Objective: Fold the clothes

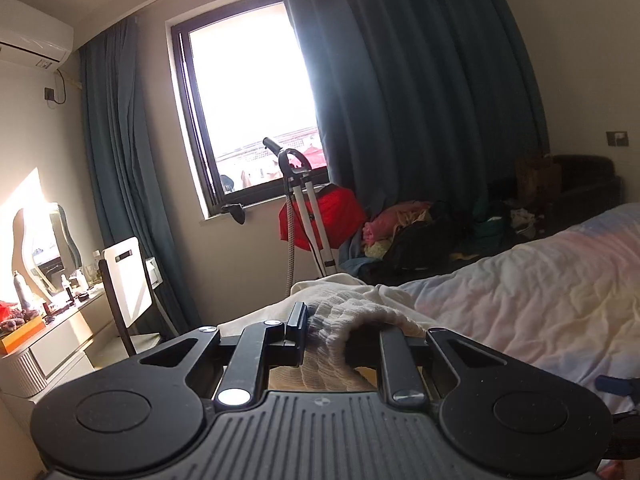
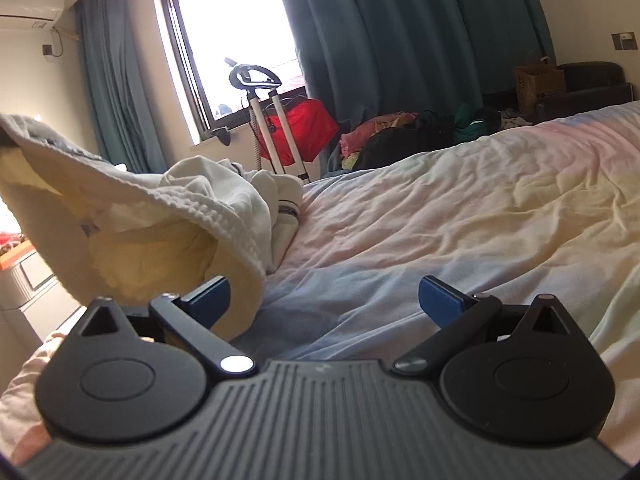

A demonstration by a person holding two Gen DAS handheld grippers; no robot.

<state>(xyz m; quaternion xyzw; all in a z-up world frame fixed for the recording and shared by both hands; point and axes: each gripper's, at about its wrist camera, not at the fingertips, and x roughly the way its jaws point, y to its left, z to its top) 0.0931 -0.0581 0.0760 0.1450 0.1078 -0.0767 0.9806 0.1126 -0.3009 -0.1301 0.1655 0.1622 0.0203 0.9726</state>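
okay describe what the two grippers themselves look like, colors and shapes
Both are matte black: a ribbed grey-black centre plate, round discs either side, and silver pivot screws on angled linkage bars. The right gripper has blue fingers; the left gripper shows a black finger.

The garment (image 2: 168,216) is cream-white with a ribbed, waffle-like knit along its edge and a paler yellow inside; a dark striped band crosses its cuff (image 2: 289,209). The bedsheet (image 2: 460,208) is a washed pastel, with pink, pale yellow and light blue running into one another. The curtains (image 1: 420,92) are a deep teal. A bright red cloth (image 1: 340,216) hangs by the dark-framed window (image 1: 248,92). The left gripper (image 1: 320,328) is black, and the right gripper (image 2: 324,300) is black with blue fingers (image 2: 440,300).
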